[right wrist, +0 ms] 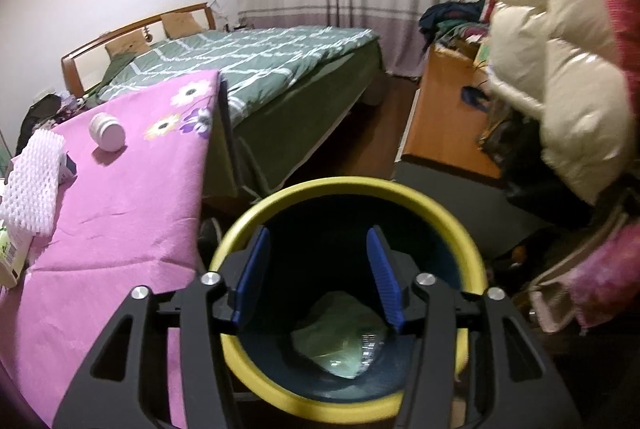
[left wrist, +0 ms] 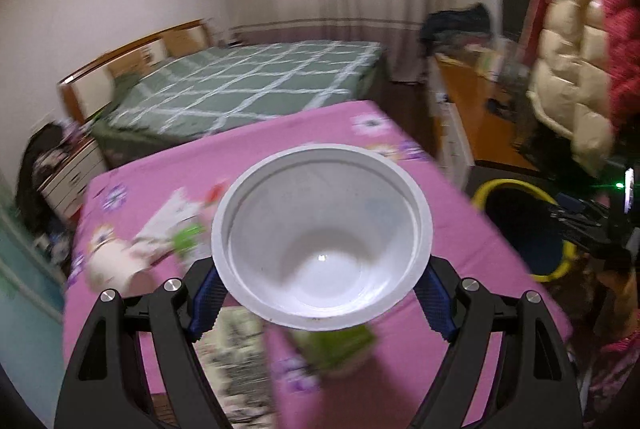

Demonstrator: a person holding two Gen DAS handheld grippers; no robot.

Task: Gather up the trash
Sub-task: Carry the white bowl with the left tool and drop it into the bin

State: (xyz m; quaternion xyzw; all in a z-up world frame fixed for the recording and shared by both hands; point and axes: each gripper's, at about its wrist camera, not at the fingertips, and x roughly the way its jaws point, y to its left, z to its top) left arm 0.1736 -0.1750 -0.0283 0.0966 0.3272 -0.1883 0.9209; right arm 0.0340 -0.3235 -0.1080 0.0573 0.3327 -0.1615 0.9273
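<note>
Bowl (left wrist: pixel 322 249), white, thin plastic, empty, so likely light and easily crushed, sits above the pink desk (left wrist: pixel 160 185) pinched at its sides by the left fingers (left wrist: pixel 208 299), while the right fingers (right wrist: pixel 254 275) hang parted and empty over the yellow-rimmed bin (right wrist: pixel 448 217).

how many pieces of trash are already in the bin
1 shows: a crumpled greenish wrapper at the bottom of the yellow-rimmed bin; more may be hidden behind the right gripper.

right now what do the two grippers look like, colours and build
Both look alike: the left gripper and right gripper each have black plastic linkage arms with cut-out slots, round silver pivot bolts, and blue ribbed fingers. No cables, markings or sleeves are visible on them.
</note>
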